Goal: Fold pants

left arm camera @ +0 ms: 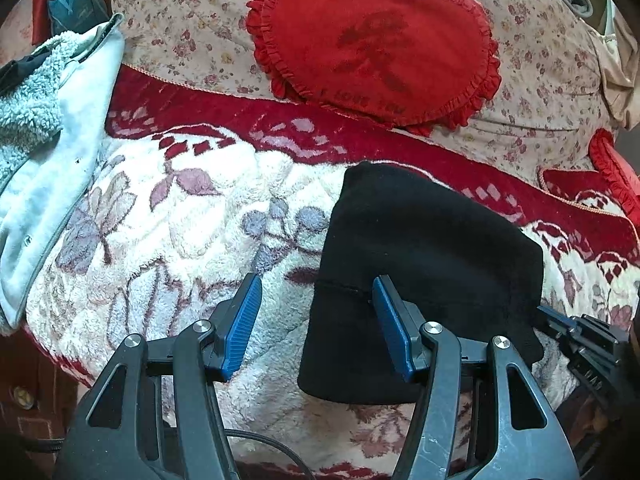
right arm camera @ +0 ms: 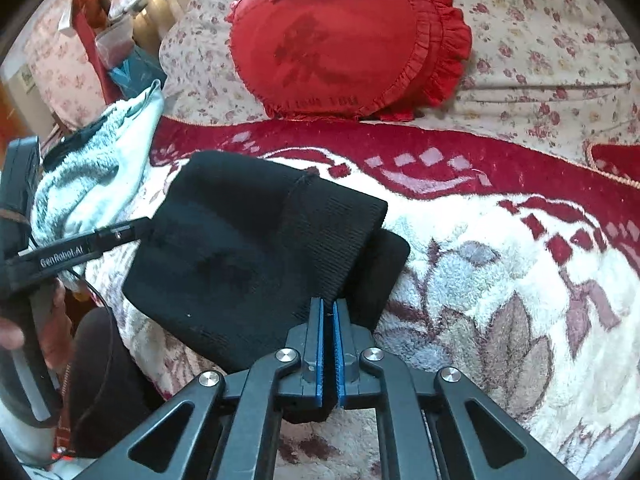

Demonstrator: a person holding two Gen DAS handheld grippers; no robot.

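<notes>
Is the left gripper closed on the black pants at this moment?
No, the left gripper stands open, one finger over the black pants.

**Lighting and Image Quality**

Both views are lit by soft daylight, brightest at the upper left of the right wrist view, where detail washes out. The black pants (right arm camera: pixel 240 256) render nearly featureless. Fisheye distortion bends the edges; dark vignettes fill the corners. Small glints show on the metal rivets (left arm camera: pixel 432 327). Focus is slightly soft throughout.
</notes>
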